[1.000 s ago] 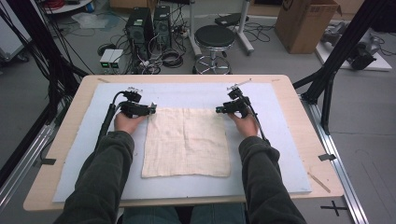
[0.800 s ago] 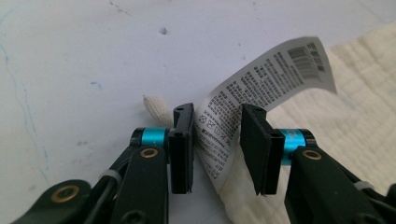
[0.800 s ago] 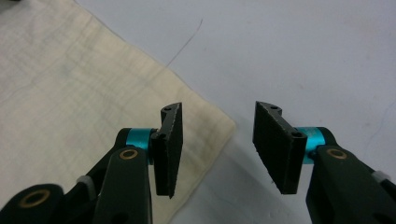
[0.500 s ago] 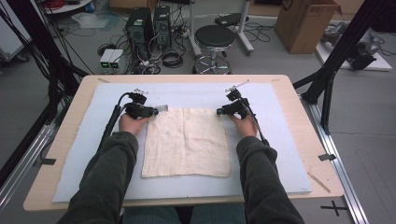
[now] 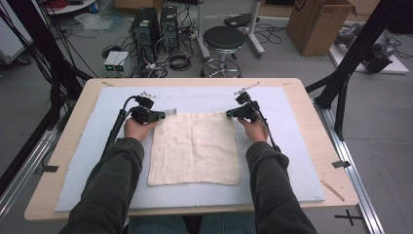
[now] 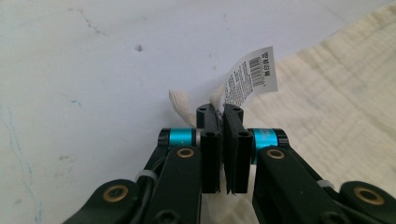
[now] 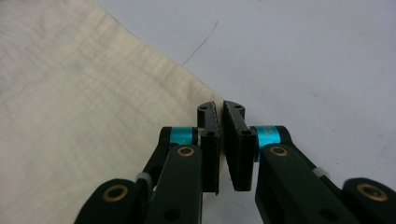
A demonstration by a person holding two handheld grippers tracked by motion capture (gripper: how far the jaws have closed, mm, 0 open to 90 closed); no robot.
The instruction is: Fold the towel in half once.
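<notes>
A cream cloth (image 5: 195, 148) lies flat on the pale blue mat (image 5: 292, 146). My left gripper (image 5: 163, 115) sits at the cloth's far left corner. In the left gripper view its jaws (image 6: 220, 109) have just been closing and are shut on that corner of the cloth (image 6: 327, 93), with a white printed tag (image 6: 250, 77) sticking up past the tips. My right gripper (image 5: 229, 114) is at the far right corner. Its jaws (image 7: 220, 106) have also just been closing and pinch the corner of the cloth (image 7: 70, 116), which runs in between them.
The mat covers a wooden table (image 5: 311, 97). Beyond its far edge stand a black stool (image 5: 224, 41), computer cases (image 5: 156, 24) with cables, and a cardboard box (image 5: 319, 24). Black frame posts (image 5: 341, 87) rise at both sides. A wooden stick (image 5: 332, 190) lies near the right edge.
The left gripper has edged slightly toward the cloth's far left corner, where the tag now stands up. The right hand has kept still.
</notes>
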